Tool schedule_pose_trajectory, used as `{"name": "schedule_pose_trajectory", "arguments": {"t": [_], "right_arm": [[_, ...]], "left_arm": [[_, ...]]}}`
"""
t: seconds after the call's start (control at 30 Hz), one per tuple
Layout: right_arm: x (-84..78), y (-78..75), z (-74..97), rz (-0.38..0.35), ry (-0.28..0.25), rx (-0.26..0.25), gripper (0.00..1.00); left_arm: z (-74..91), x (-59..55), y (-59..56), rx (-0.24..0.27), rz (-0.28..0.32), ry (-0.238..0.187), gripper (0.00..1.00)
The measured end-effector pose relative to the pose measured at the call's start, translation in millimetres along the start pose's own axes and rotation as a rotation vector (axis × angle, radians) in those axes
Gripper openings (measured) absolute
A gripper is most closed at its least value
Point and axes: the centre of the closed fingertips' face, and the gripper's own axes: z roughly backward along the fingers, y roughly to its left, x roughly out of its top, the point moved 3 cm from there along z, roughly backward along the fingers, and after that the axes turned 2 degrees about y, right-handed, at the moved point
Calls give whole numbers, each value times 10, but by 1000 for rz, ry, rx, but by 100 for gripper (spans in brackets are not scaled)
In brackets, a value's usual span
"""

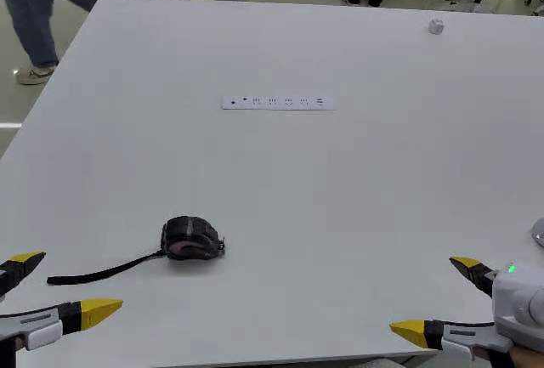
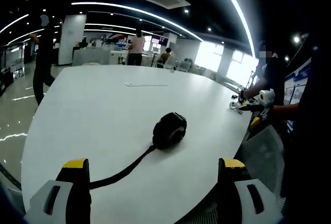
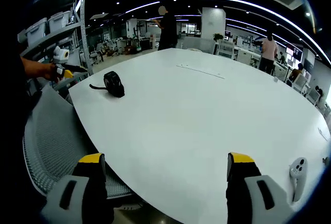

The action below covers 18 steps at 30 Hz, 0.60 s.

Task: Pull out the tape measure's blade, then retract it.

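Observation:
A black tape measure (image 1: pixel 191 239) lies on the white table (image 1: pixel 297 181), its black wrist strap (image 1: pixel 102 272) trailing left toward the front edge. My left gripper (image 1: pixel 51 287) hovers open at the front left, its yellow tips just beside the strap's end. In the left gripper view the tape measure (image 2: pixel 169 130) sits straight ahead between the wide jaws, and the left gripper (image 2: pixel 154 169) holds nothing. My right gripper (image 1: pixel 442 296) is open at the front right, far from the tape measure (image 3: pixel 114 83), which shows small at the left of its view. The right gripper (image 3: pixel 168 164) is empty.
A white power strip (image 1: pixel 278 102) lies flat near the table's middle. A small grey object (image 1: pixel 436 26) rests at the far right. A white controller (image 3: pixel 298 171) lies near the right edge. People stand and walk beyond the far edge. A mesh chair (image 3: pixel 57 146) is below.

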Motion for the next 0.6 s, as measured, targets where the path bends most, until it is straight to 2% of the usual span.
{"name": "schedule_pose_trajectory", "arguments": {"t": [0.13,0.3,0.6], "right_arm": [[2,23,-2,6,0,4,100],[3,45,-3,9,-3,7,100],[-9,31,22,7,-1,-3,100]], "left_arm": [[4,-56,-43,-11,-25,27,100],[33,-29,-28,-9,-4,4,100],[44,-26,-10,-4,-6,5,100]]}}
